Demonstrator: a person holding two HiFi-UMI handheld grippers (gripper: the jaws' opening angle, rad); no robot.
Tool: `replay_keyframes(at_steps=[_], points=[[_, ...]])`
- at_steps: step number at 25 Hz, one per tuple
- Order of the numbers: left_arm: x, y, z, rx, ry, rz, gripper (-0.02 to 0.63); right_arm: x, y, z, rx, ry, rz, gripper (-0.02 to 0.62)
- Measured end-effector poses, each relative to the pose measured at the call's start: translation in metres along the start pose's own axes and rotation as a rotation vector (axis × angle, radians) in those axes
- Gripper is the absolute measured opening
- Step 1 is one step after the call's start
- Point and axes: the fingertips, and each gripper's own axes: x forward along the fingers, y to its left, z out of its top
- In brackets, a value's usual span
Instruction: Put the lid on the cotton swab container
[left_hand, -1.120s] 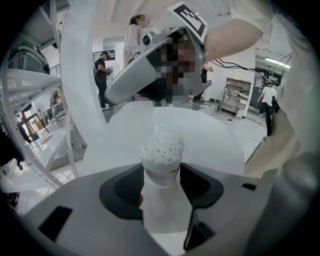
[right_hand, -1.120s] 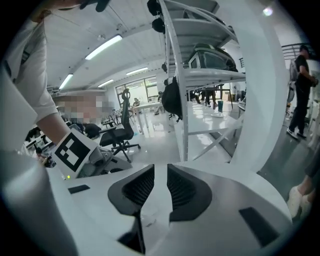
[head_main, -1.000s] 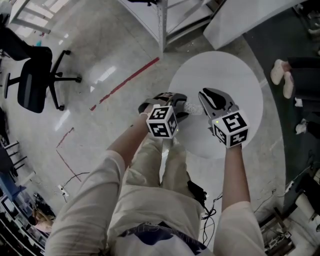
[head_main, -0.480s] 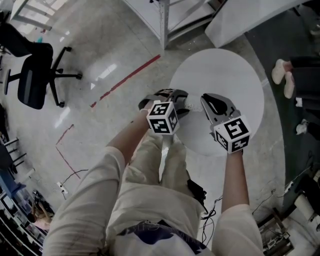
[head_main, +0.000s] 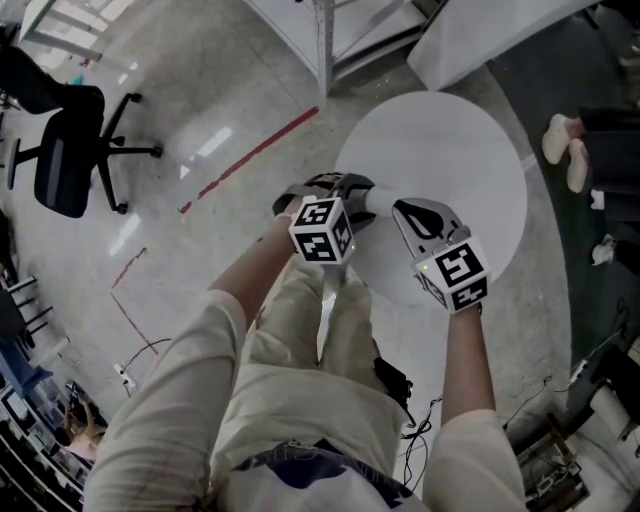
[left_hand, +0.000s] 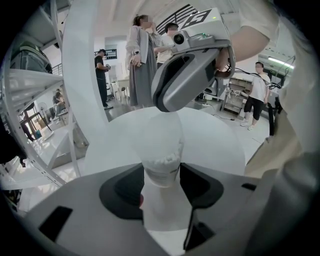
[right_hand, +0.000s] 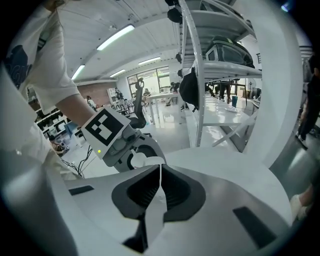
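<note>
The cotton swab container (head_main: 378, 202) is a pale translucent tube with white swabs inside. My left gripper (head_main: 355, 195) is shut on its lower part, just over the near edge of the round white table (head_main: 450, 150). In the left gripper view the container (left_hand: 162, 160) rises from between the pads (left_hand: 197, 185), and my right gripper (left_hand: 167, 106) meets its top end. The right gripper (head_main: 400, 212) has its jaws closing, nearly together. In its own view a thin white edge of the lid (right_hand: 148, 161) lies pinched between the jaws of the right gripper (right_hand: 160, 182).
A black office chair (head_main: 70, 150) stands far left on the glossy floor, by a red tape line (head_main: 250, 160). A white shelf frame (head_main: 322, 40) rises behind the table. Someone's shoes (head_main: 565, 150) are at the right. People (left_hand: 140, 60) stand beyond the table.
The right gripper has moved left up to the container's top end and its jaws have narrowed. The left gripper has kept its hold and barely shifted.
</note>
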Motion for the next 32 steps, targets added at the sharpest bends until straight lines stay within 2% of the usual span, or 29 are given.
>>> replay_keyframes(at_steps=[6, 11, 19, 25, 32], points=[[0.001, -0.002, -0.001, 0.002, 0.003, 0.005, 0.219, 0.004, 0.011, -0.012, -0.052, 0.054, 0.007, 0.009], [0.000, -0.002, -0.001, -0.001, 0.006, 0.006, 0.219, 0.006, 0.012, -0.015, -0.054, 0.070, 0.005, 0.009], [0.001, -0.003, -0.002, -0.005, 0.009, 0.012, 0.218, 0.007, 0.011, -0.018, -0.017, 0.053, -0.002, 0.011], [0.000, -0.002, -0.004, -0.007, 0.006, 0.011, 0.218, 0.010, 0.012, -0.018, -0.064, 0.058, -0.015, 0.011], [-0.001, -0.005, -0.003, 0.003, -0.004, 0.022, 0.218, 0.007, 0.011, -0.019, 0.038, 0.013, -0.002, 0.011]])
